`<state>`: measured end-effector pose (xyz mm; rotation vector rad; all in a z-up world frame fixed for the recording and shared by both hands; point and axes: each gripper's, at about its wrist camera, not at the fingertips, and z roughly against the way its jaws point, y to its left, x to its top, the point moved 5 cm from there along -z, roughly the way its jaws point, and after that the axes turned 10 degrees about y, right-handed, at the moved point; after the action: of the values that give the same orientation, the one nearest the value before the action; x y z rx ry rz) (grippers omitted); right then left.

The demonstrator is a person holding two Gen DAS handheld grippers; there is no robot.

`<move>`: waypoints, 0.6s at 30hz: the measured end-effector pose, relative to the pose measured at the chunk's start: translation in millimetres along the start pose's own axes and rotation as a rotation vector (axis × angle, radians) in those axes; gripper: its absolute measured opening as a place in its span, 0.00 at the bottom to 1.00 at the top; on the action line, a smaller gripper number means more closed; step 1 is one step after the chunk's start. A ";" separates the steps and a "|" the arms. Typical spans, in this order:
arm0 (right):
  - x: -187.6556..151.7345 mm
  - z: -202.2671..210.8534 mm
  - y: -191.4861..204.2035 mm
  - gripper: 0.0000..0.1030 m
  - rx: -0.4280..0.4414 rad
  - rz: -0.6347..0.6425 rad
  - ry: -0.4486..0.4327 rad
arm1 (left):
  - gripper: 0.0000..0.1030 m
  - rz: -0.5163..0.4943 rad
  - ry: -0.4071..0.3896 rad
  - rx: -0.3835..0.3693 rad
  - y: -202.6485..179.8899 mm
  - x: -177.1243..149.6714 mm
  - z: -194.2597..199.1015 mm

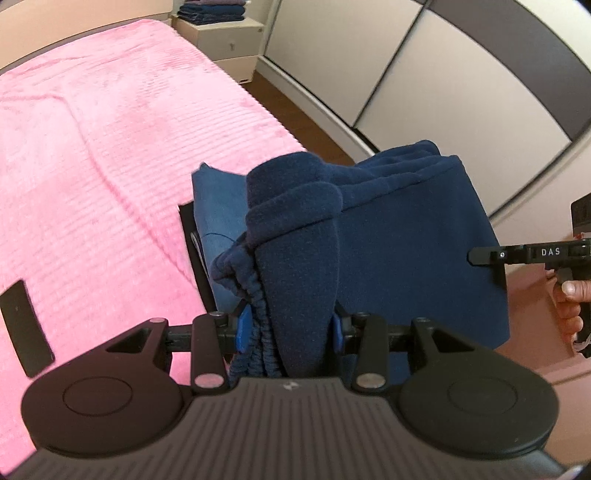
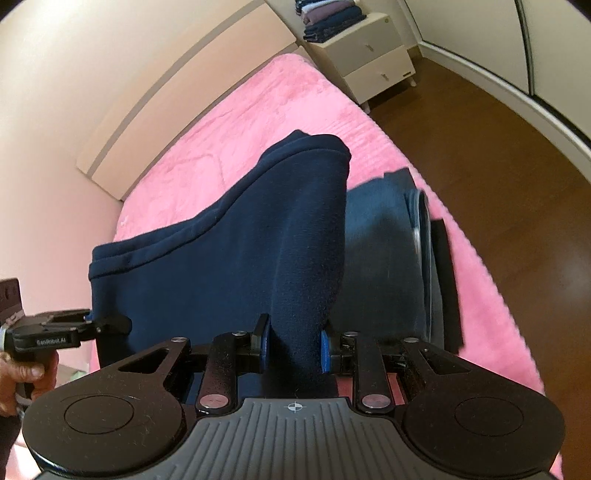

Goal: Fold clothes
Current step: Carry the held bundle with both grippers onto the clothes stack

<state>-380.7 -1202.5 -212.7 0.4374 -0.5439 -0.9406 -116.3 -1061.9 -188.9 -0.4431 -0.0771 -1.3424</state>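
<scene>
A navy fleece garment [image 1: 406, 236] with an elastic waistband hangs lifted above the pink bed [image 1: 92, 147]. My left gripper [image 1: 290, 332] is shut on a bunched fold of it at the waistband. My right gripper [image 2: 294, 350] is shut on another fold of the same garment [image 2: 221, 266]. Each gripper shows side-on in the other's view: the right gripper [image 1: 484, 258] at the cloth's right edge, the left gripper [image 2: 110, 325] at its left edge. Under the lifted cloth a lighter blue garment [image 1: 218, 218] [image 2: 380, 240] lies on the bed.
A black flat panel [image 2: 445, 266] lies under the lighter garment near the bed's edge. A black rectangular object [image 1: 24, 332] rests on the cover. A nightstand [image 2: 373, 51] with stacked folded clothes [image 1: 210, 11] stands past the bed. Wood floor [image 2: 498, 155] and wardrobe doors [image 1: 424, 74] are to the right.
</scene>
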 end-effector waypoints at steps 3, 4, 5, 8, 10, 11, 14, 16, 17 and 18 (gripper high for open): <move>37.6 -18.3 -17.2 0.23 0.019 -0.008 0.010 | 0.35 0.018 0.015 0.022 8.5 28.0 -20.7; 47.5 -25.3 -21.8 0.23 0.020 -0.009 0.014 | 0.35 0.024 0.020 0.028 11.4 36.2 -27.7; 55.9 -32.0 -26.5 0.23 0.023 -0.011 0.017 | 0.35 0.030 0.027 0.033 14.9 42.9 -35.6; 74.5 -49.7 -41.6 0.23 0.032 -0.033 0.030 | 0.35 0.049 0.053 0.043 25.5 60.1 -60.6; 84.7 -61.4 -51.1 0.23 0.033 -0.050 0.040 | 0.35 0.054 0.074 0.046 28.7 66.8 -73.0; 87.2 -66.2 -55.1 0.23 0.033 -0.059 0.044 | 0.35 0.054 0.085 0.046 30.4 69.1 -79.3; 90.1 -76.5 -67.7 0.23 0.042 -0.099 0.062 | 0.35 0.055 0.112 0.044 34.0 73.9 -94.5; 91.9 -82.8 -76.3 0.23 0.044 -0.122 0.074 | 0.35 0.059 0.128 0.038 35.2 74.1 -102.7; 91.8 -85.8 -79.8 0.23 0.043 -0.135 0.079 | 0.35 0.061 0.137 0.034 36.2 73.4 -106.6; 91.7 -88.7 -83.2 0.23 0.042 -0.147 0.084 | 0.35 0.065 0.146 0.030 38.2 72.7 -111.7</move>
<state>-335.8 -1313.1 -307.3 0.5582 -0.4606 -1.0482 -84.8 -1162.4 -279.0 -0.3186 0.0377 -1.3043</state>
